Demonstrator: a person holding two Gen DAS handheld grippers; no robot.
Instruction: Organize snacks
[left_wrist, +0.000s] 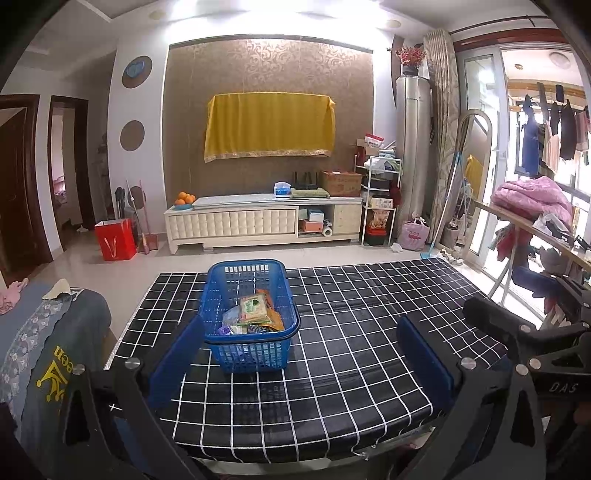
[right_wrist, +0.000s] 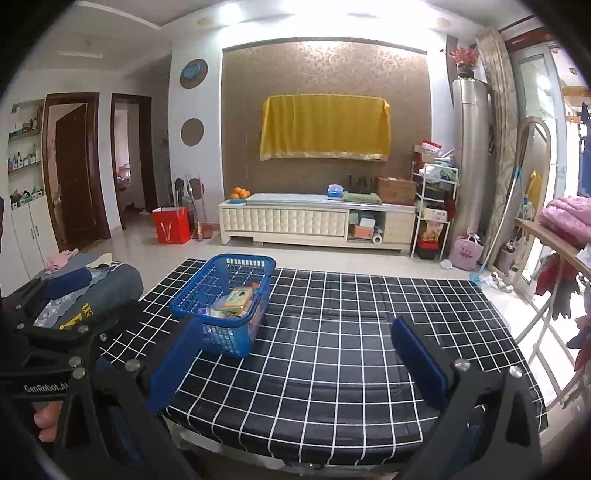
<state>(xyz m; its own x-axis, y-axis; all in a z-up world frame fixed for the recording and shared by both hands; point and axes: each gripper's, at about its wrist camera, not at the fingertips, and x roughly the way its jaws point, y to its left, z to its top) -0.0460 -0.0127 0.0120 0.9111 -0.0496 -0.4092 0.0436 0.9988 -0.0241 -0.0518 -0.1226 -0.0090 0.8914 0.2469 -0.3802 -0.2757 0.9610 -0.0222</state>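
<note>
The blue basket (left_wrist: 251, 317) stood on the bench (left_wrist: 369, 332), on its black cloth with white squares, toward the left part of the surface. From the left gripper (left_wrist: 301, 363) the basket lay straight ahead and a little to the left, its near wall just beyond the left blue finger. From the right gripper (right_wrist: 295, 363) the same basket (right_wrist: 225, 299) lay further to the left and was turned at an angle, so I judged the left gripper to be the nearer and better placed one. The long axis of the basket ran away from the grippers, toward the far wall of the room.

Both grippers were wide open and empty, with much bare cloth showing between their fingers. They hung over the near edge of the bench, side by side, and neither touched the basket.

Inside the basket lay a small heap of snack packets (left_wrist: 255, 312): on top a flat pale packet with green print, under it something orange, and some bluish and purple wrappers at the near end. I could not tell how many packets there were. The far half of the basket looked empty. No loose snack was visible on the cloth around it, so in my judgement the collecting was nearly or fully done, and any next move would reach forward and left
</note>
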